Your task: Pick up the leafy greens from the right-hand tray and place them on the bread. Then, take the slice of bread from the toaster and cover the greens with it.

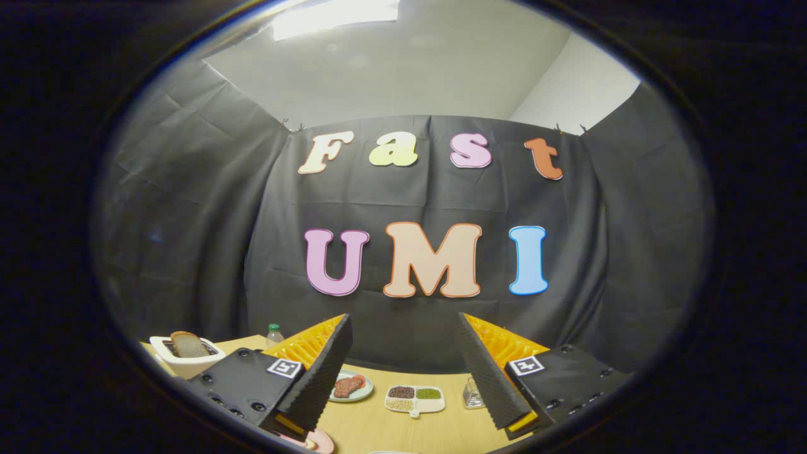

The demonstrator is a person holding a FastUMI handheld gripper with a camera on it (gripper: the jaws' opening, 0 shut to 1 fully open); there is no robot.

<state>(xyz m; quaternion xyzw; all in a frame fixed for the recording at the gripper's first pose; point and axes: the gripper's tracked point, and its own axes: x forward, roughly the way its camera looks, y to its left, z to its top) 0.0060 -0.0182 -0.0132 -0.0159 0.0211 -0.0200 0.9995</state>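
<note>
Wooden worktop (372, 422), pale, backed by black cloth wall. Tool (403, 359) raised above it, fingers spread wide apart, nothing between them. Beyond the gap: a divided tray (415, 400) with dark, green and pale fillings — whether the green is the leafy greens cannot be told at this size. Left of the tray, partly behind the left finger: a plate (350, 386) with a reddish-brown slice. Far left: white toaster (186, 357), bread slice (188, 344) standing up out of its slot. Behind the left finger — a green-capped bottle (273, 334). By the right finger: a small clear jar (472, 393). Near edge: a pink plate rim (323, 441).
</note>
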